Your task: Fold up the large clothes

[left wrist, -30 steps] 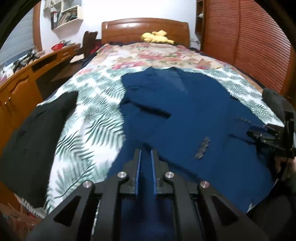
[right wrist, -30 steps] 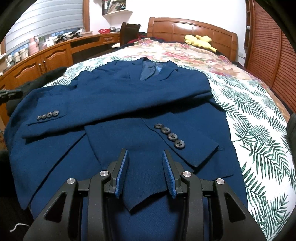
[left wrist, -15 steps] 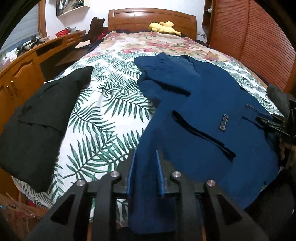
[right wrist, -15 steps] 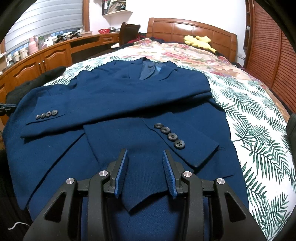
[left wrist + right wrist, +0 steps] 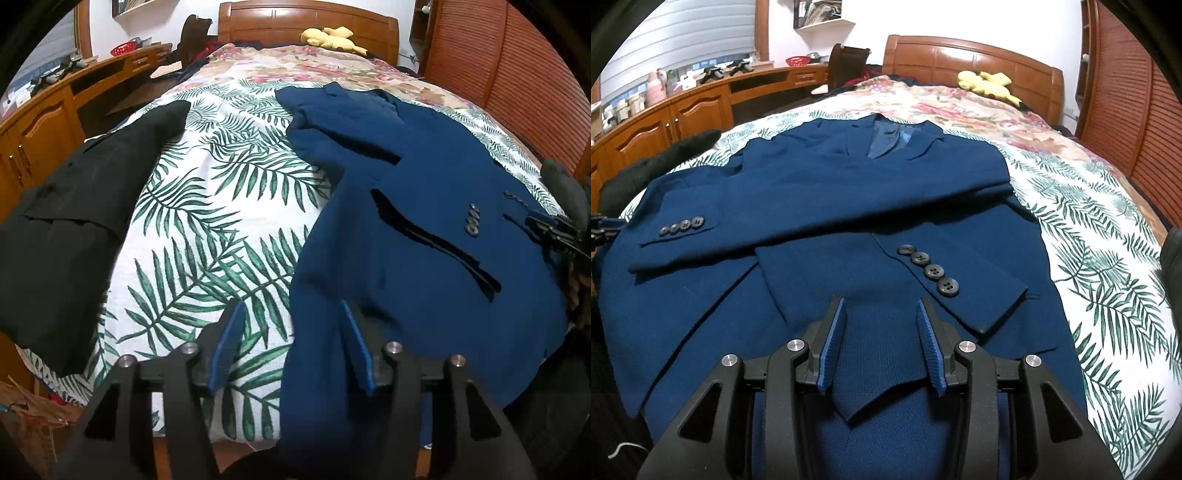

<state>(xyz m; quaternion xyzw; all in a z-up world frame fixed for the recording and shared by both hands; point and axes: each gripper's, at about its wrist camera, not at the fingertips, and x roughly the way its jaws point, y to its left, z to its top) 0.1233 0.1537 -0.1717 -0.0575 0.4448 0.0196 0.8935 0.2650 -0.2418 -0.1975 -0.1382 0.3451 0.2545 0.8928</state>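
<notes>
The left gripper (image 5: 291, 343) is opening: half a second ago its blue pads were pinched on the hem of the navy blazer (image 5: 424, 229), and now they stand apart, the cloth lying slack beside the right-hand pad. That reads as a release, so the blazer's near left edge is probably laid where it was wanted. The right gripper (image 5: 881, 343) has not shifted; its jaws are parted over the blazer's front hem with fabric lying between them, though whether the pads touch it I cannot tell. The blazer lies spread ahead of both grippers on the palm-leaf bedspread (image 5: 207, 206), sleeves crossed over its front. No brand, label or writing is legible.
</notes>
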